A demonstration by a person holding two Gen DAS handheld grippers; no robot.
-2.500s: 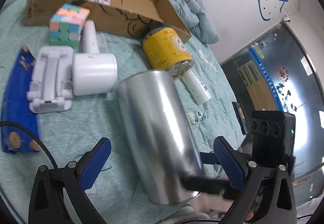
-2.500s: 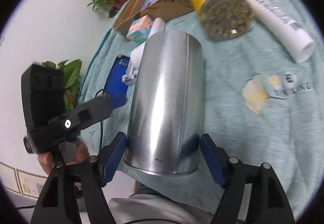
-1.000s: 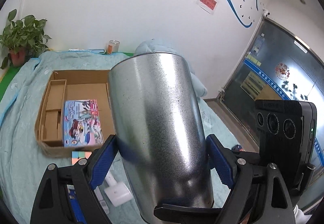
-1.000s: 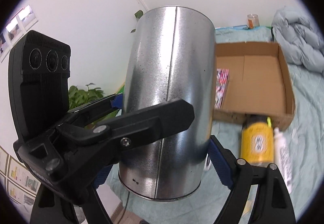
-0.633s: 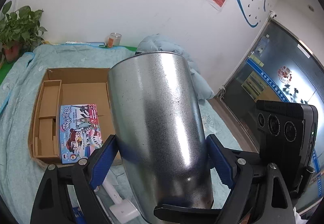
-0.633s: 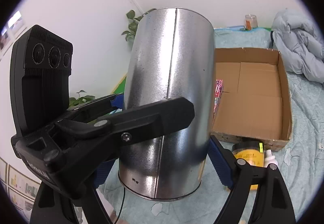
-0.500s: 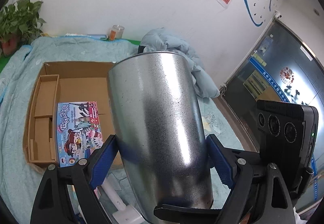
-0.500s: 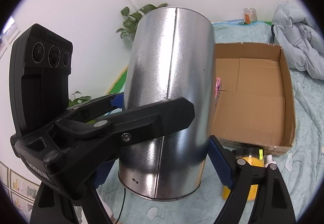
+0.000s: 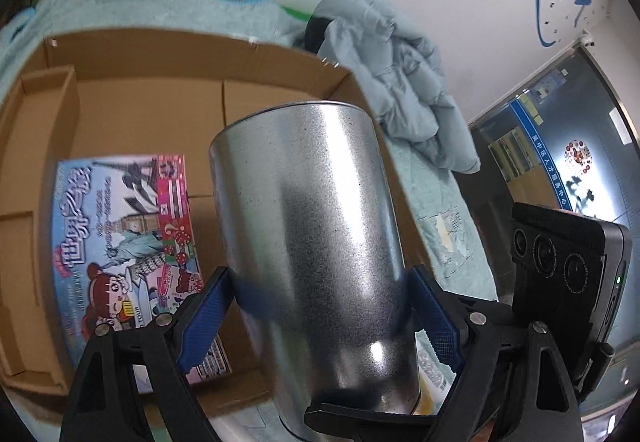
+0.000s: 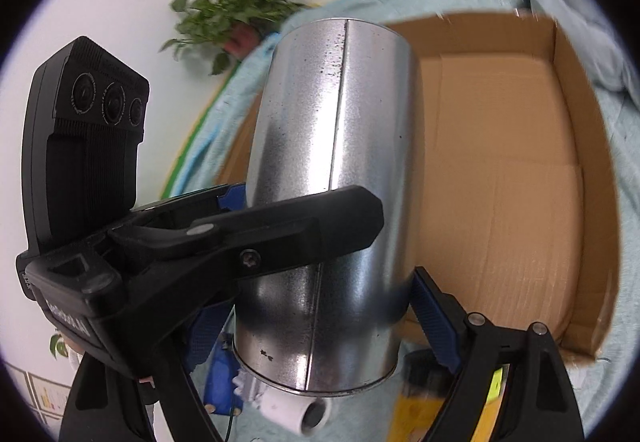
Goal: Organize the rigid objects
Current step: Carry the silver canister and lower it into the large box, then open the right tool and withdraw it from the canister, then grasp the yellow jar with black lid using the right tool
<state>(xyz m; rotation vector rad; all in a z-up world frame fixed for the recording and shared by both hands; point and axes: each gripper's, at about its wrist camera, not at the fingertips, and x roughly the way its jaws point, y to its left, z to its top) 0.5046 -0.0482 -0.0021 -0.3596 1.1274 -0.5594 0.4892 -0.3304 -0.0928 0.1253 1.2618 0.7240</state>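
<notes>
Galvanised metal cylinder [image 9: 312,242] held in the air by both tools at once: left gripper [image 9: 316,318] pinches its lower wall between the blue pads, and right gripper [image 10: 316,318] clamps the same can from the other side, so both sets of jaws stand wide but pressed on its wall. Can is upright, slightly tilted, above the near edge of the cardboard box [image 9: 132,114], not yet inside.

Done so far, as judged from the box: 1 item stowed, a colourful flat game box [image 9: 128,242] lying on the box floor left of centre. Right half of the box floor is bare.

Left to do: lower the can into the bare half and let go. Below the can, on the teal bedspread [image 10: 624,202], a white tube-shaped item [image 10: 296,414] and a yellow-labelled jar [image 10: 416,402] still lie outside the box.
</notes>
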